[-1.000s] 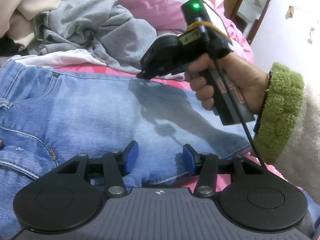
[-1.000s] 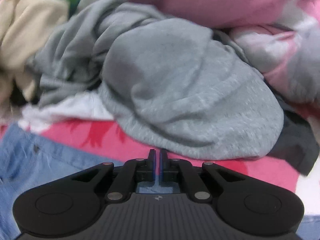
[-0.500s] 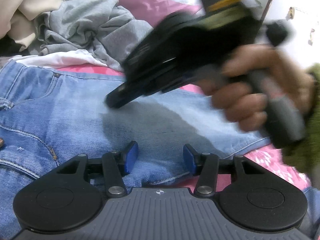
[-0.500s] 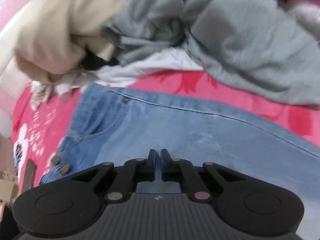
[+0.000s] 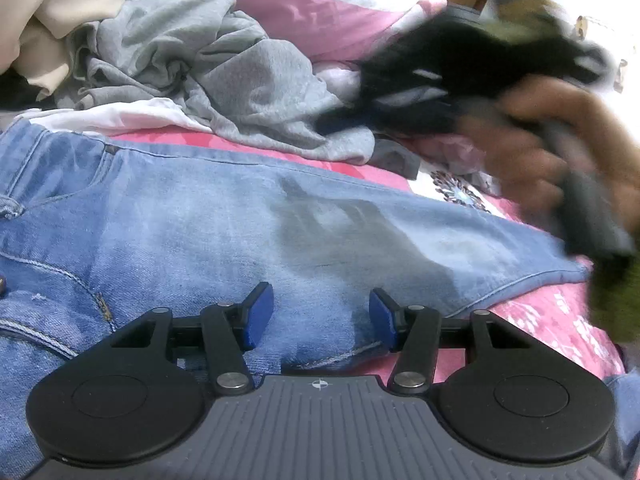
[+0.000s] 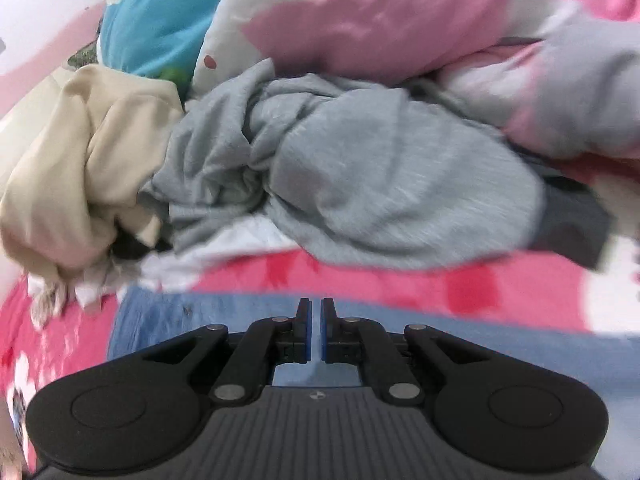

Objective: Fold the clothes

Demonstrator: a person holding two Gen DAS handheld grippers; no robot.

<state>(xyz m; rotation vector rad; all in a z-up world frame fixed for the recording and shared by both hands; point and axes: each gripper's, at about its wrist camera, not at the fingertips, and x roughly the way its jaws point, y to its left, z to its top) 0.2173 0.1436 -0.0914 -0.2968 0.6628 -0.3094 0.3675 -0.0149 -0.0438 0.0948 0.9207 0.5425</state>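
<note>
Light blue jeans lie flat across the pink bedspread, waistband to the left. My left gripper hovers low over the leg near its lower hem. Its jaws are opening, with denim beneath them and nothing pinched between the blue pads. In the right wrist view my right gripper is shut with nothing in it, above the upper edge of the jeans. It points toward a crumpled grey garment. In the left wrist view that gripper is a dark blur in a person's hand at upper right.
A heap of unfolded clothes lies behind the jeans: the grey garment, a beige one and a white one. A pink and white quilt is bunched behind them. A pink flowered bedspread shows at right.
The right gripper swept left over the jeans, then back to the upper right and higher, still shut. My left gripper stayed in place and its fingers stand slightly wider.
</note>
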